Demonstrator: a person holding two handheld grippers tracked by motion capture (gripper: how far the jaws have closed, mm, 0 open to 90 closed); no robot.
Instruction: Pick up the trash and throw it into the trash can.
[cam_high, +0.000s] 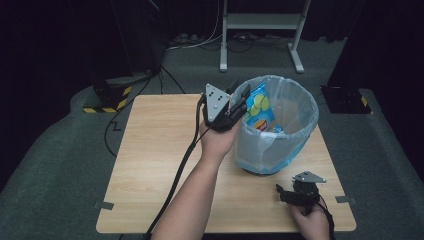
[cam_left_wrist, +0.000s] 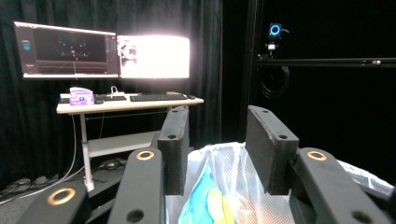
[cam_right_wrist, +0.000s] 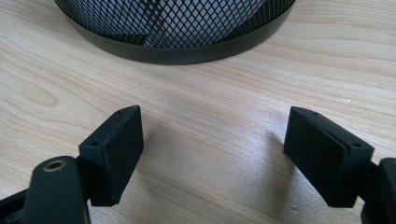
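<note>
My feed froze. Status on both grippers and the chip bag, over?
Left gripper open at the bin rim, nothing held. Chip bag inside the lined bin. Right gripper open, low over the table near the bin base. Nothing in the way.

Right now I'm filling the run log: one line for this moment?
left tool: open at bin rim | chip bag: in bin | right tool: open, low over table

Blue chip bag (cam_high: 259, 107) upright inside lined bin (cam_high: 295, 145)
</note>
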